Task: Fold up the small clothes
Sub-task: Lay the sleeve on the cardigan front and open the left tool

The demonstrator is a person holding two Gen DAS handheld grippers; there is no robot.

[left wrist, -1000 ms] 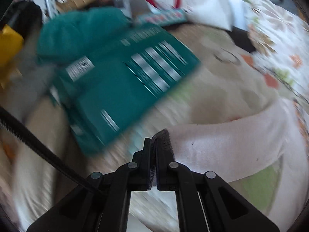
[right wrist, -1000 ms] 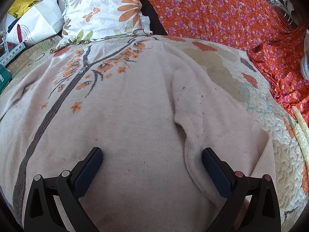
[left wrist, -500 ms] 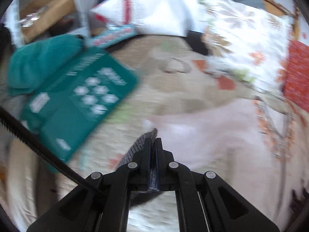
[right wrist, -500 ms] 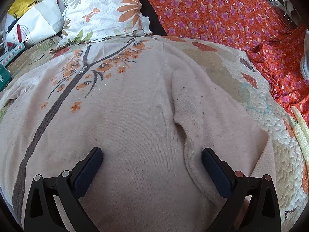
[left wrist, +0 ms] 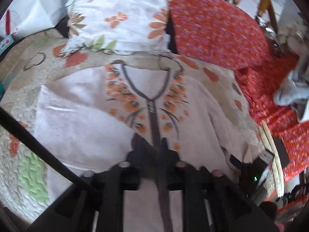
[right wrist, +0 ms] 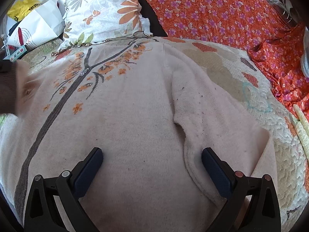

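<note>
A: Start at the fingers. What is the left gripper (left wrist: 148,145) doing?

B: Its view is blurred. The tips sit a little apart over the dark centre stripe of the sweater (left wrist: 81,123), with something dark at the left tip. I cannot tell whether they pinch cloth or have let go.

A: And the right gripper (right wrist: 152,164)?

B: Spread wide, gripping nothing. One pad rests on the sweater's body, the other on the sleeve (right wrist: 212,127) lying beside it.

A: Where is the sweater itself?

B: Flat on the quilt (right wrist: 231,71), front up, neck toward the flowered pillow (right wrist: 108,13). The red cloth (right wrist: 222,11) lies to the right.

A: What could go wrong from here?

B: I'd judge that if the left side's sleeve is dropped mid-swing, it may land crooked or bunched across the chest, and the fold goes lopsided. The right pads are only resting, so a sideways tug could drag the whole sweater over the quilt.

A: What differs from half a second ago?

B: The left gripper's fingers were pressed together on a dark cuff then, pointed at a green box near the bed's left edge. Now it faces the sweater's front, swung across. In the right camera a dark, blurred shape has entered at the left edge, and the right gripper has not shifted.
</note>
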